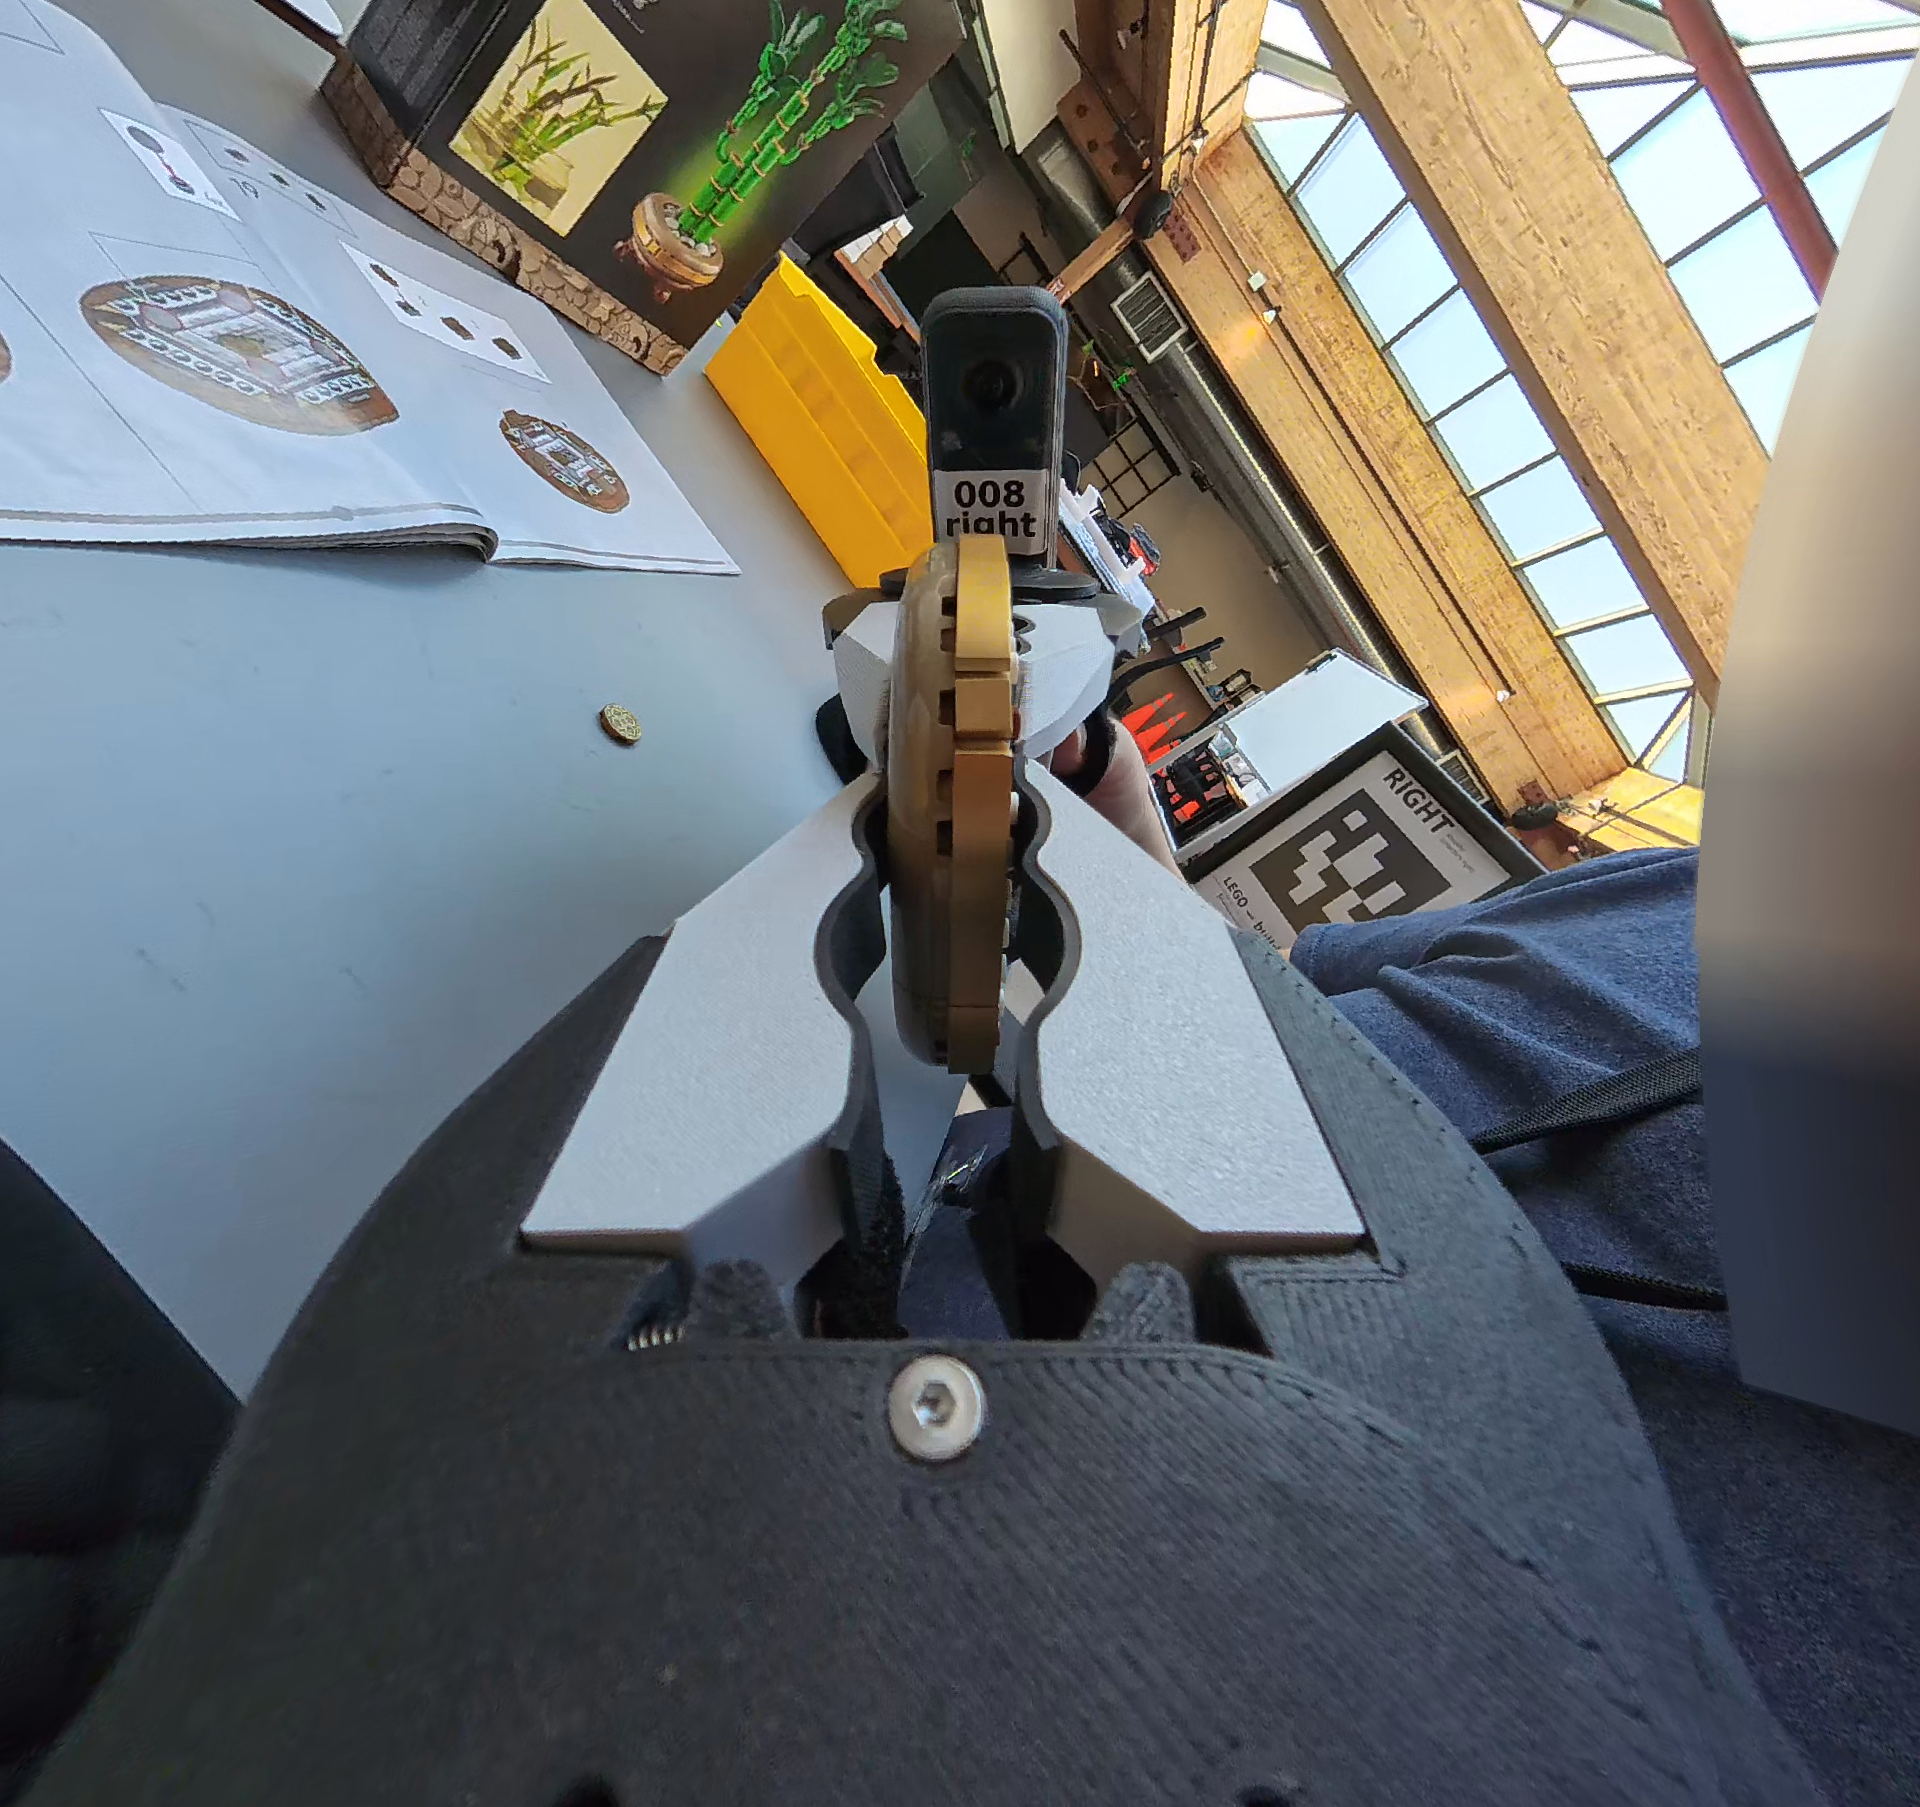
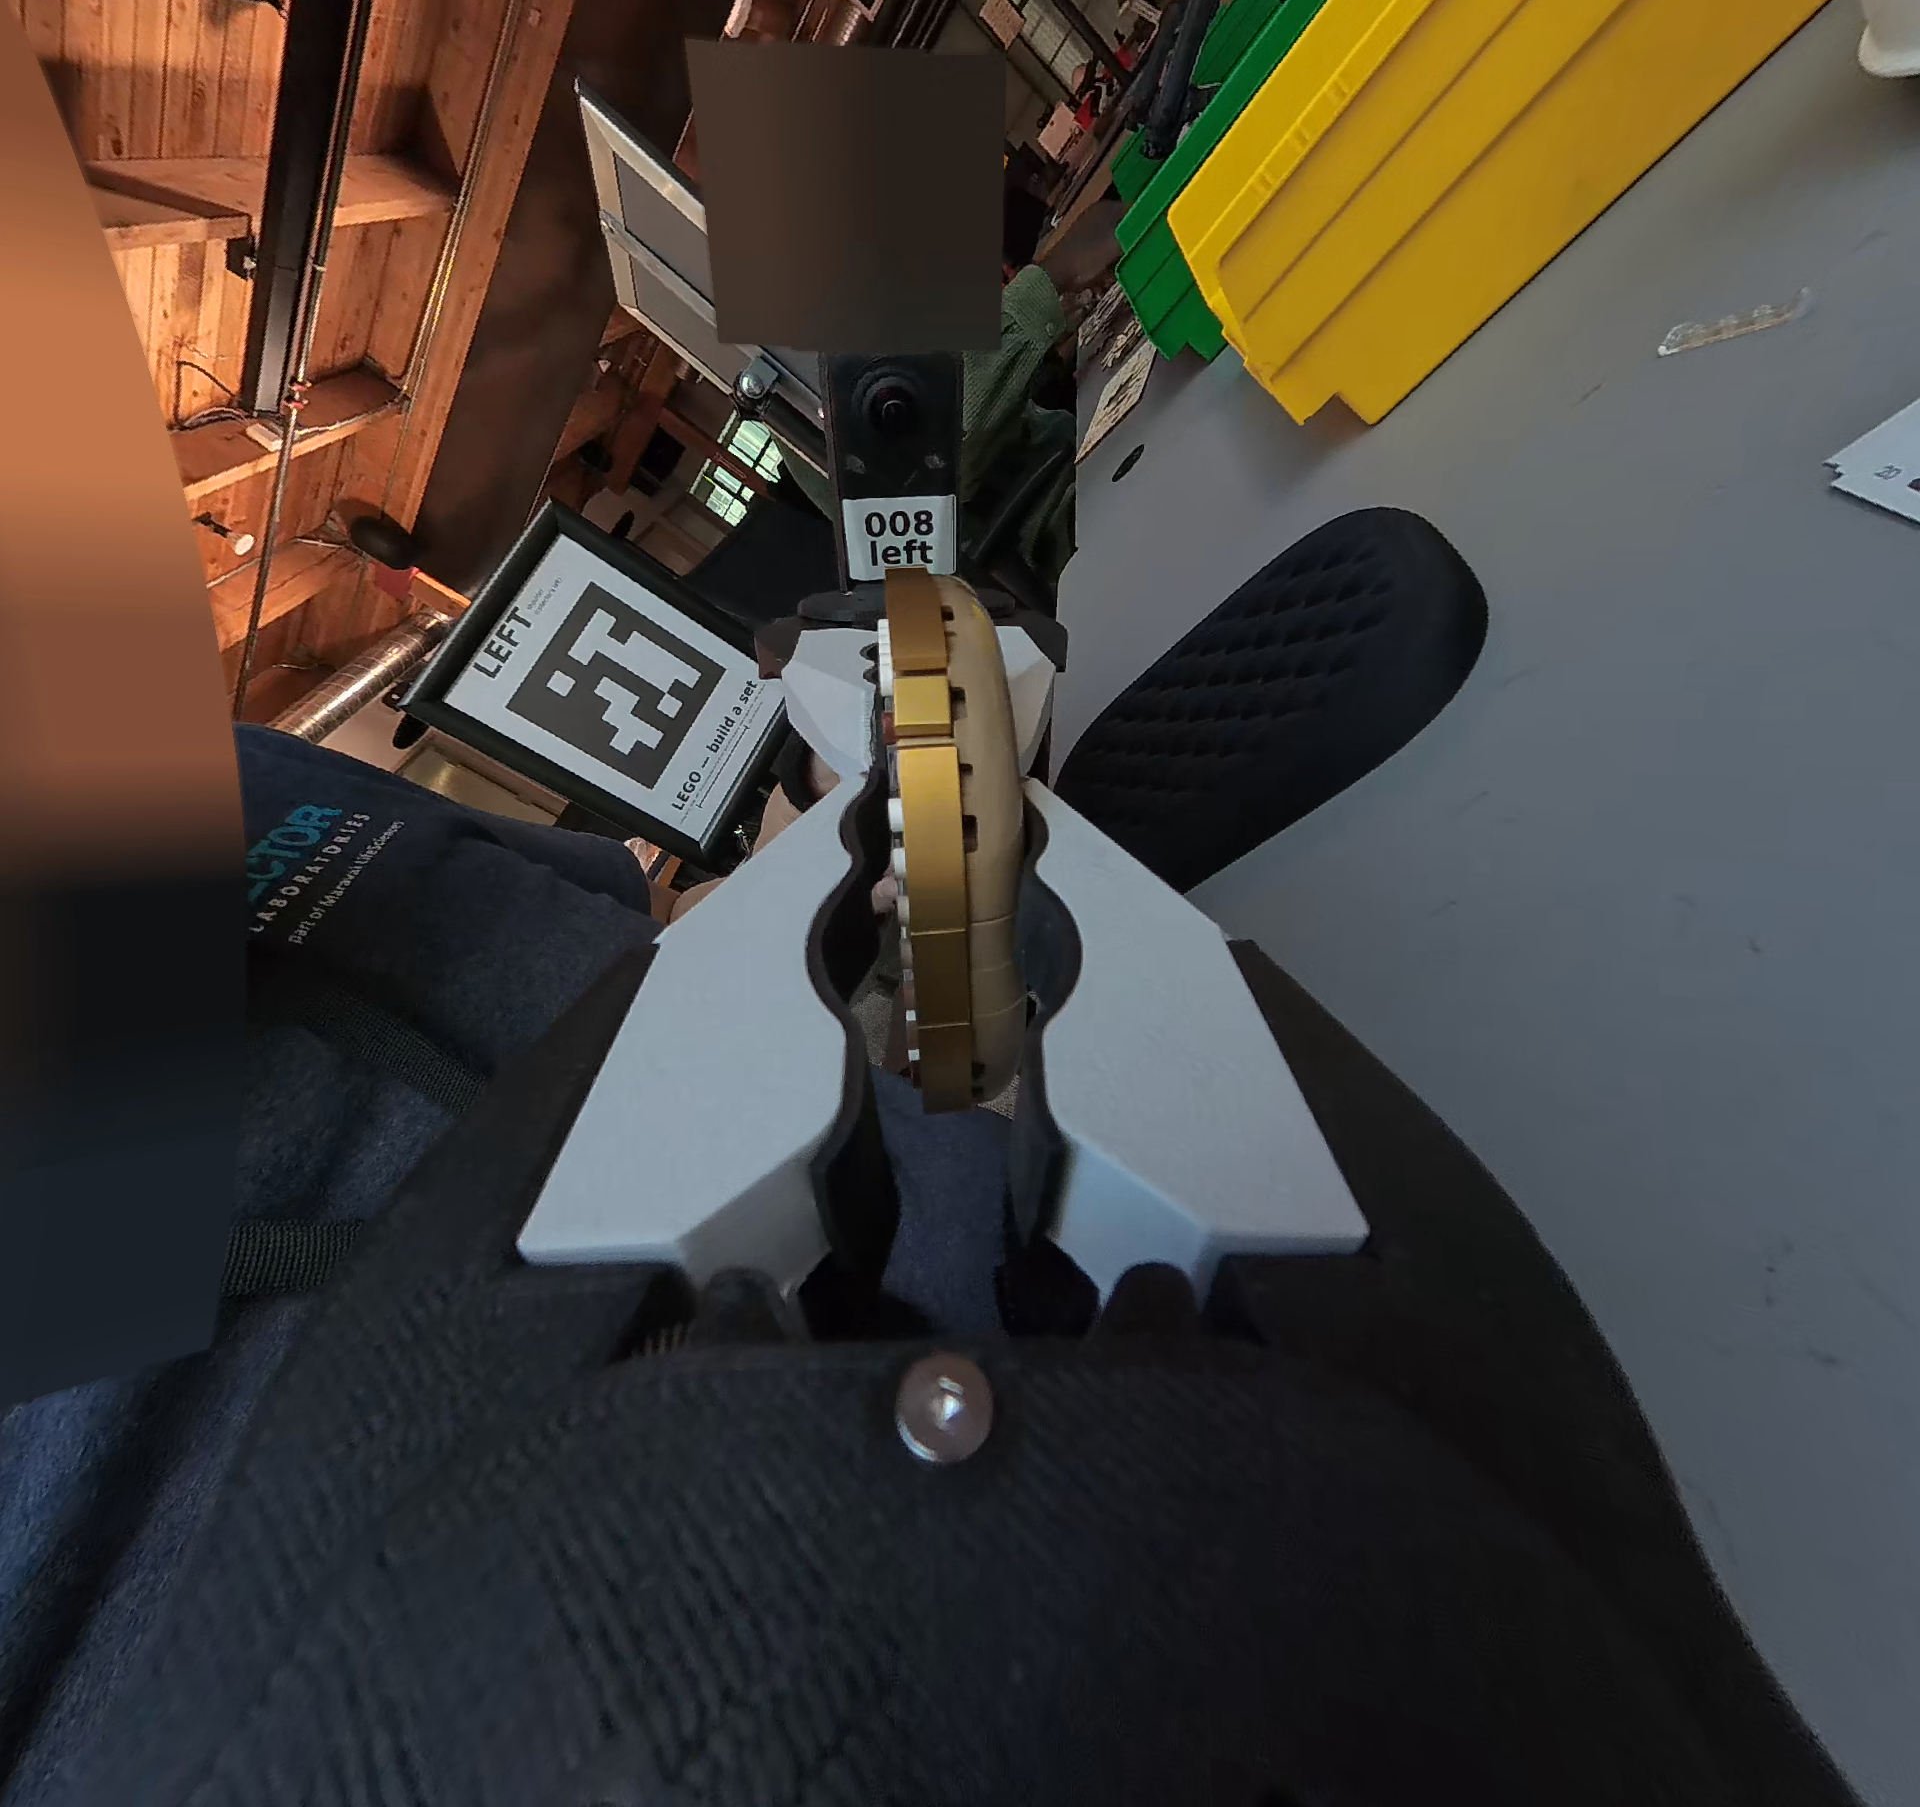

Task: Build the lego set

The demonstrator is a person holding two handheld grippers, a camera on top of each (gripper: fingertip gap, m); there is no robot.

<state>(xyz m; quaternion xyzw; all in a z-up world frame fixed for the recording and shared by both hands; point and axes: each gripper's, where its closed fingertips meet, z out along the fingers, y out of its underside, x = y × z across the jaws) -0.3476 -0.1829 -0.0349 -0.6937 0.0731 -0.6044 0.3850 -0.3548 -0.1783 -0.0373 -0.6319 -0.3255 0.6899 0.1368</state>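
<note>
Both the left gripper [image 1: 951,822] and right gripper [image 2: 951,843] clench the round gold-rimmed Lego base [image 1: 961,812], held edge-on. A small round gold piece [image 1: 620,723] lies on the table [image 1: 364,822] at nine o'clock.

My left tongs [image 1: 951,822] are closing on the edge of a round disc held on edge, both grey fingers [image 1: 727,1009] pressing its faces. My right tongs [image 2: 951,832] are pinching the same disc from the opposite side, their fingers [image 2: 1164,1019] touching it too. The two tongs are pointing straight at each other, tips almost meeting, each one showing beyond the disc in the other's view. I am holding both above my lap.
</note>
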